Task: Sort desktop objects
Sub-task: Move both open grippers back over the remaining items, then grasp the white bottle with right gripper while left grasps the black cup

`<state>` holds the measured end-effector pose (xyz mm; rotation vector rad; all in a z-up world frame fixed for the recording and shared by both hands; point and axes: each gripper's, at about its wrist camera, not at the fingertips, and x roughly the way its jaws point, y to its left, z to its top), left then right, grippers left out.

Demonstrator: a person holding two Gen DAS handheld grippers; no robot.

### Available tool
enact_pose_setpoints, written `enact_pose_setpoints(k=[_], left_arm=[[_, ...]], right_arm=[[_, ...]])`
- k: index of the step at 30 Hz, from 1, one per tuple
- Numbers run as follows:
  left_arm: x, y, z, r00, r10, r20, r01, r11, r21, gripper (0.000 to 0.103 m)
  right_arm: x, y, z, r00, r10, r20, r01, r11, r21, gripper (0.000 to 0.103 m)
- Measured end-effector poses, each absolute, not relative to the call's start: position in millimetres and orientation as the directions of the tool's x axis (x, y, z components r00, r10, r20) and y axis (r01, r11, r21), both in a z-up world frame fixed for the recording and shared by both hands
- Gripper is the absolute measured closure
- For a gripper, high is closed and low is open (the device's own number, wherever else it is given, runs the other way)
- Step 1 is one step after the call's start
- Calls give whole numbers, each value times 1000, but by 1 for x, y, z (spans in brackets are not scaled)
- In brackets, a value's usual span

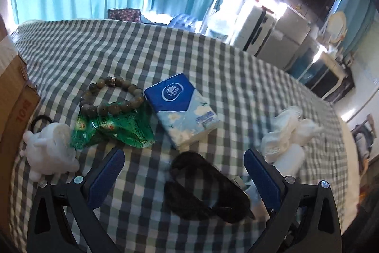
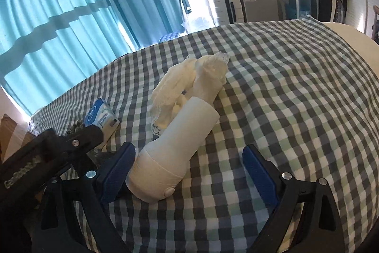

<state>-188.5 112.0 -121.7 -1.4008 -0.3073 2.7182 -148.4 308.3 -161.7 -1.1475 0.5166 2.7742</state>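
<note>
On the checked cloth (image 1: 213,68), my left gripper (image 1: 183,173) is open, its blue pads either side of black sunglasses (image 1: 206,191) that lie between them. Ahead lie a blue tissue pack (image 1: 182,108), a bead bracelet (image 1: 111,96), a green wrapper (image 1: 113,129), a white crumpled tissue (image 1: 51,151) and a black hair tie (image 1: 41,121). My right gripper (image 2: 188,173) is open around a white bottle-shaped device (image 2: 176,148) lying on its side, its left pad close to it. White crumpled cloth (image 2: 189,84) lies beyond it.
A cardboard box (image 1: 14,96) stands at the left edge. The left gripper's body (image 2: 47,153) shows at the right wrist view's left, next to the tissue pack (image 2: 101,116). Curtains, a suitcase (image 2: 225,4) and a fridge stand behind the surface.
</note>
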Motion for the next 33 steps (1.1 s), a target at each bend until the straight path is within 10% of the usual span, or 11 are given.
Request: enact_pose_setpoints(k=[3,10,20,26,33], left_arm=[[-194,108,-132,-561,128,-818,55,-980,-190,2],[-194,98,-137,-546,162,-822,58,-971,-230,27],[-165,136,-150,-544,30,-839,-5,-999,-33,27],[-143,124,-148,-571,58,-819,-74,-997,-19,45],[-107,74,-127,-569,92,-817,-63,-996,-69,51]], right_arm=[[-153,301,-165,-714,-47,-699,-187,-949,255,12],[-147,297,-158,-720,-142,-679,-88,-952,292,56],[-118,324,-139,-685,6,-728,-177,-971,159,58],[-109,322,-130,-685,26,-728,-185,-973,140,62],[-96,317,-114,-679,31,-734,-161,-981,108,96]])
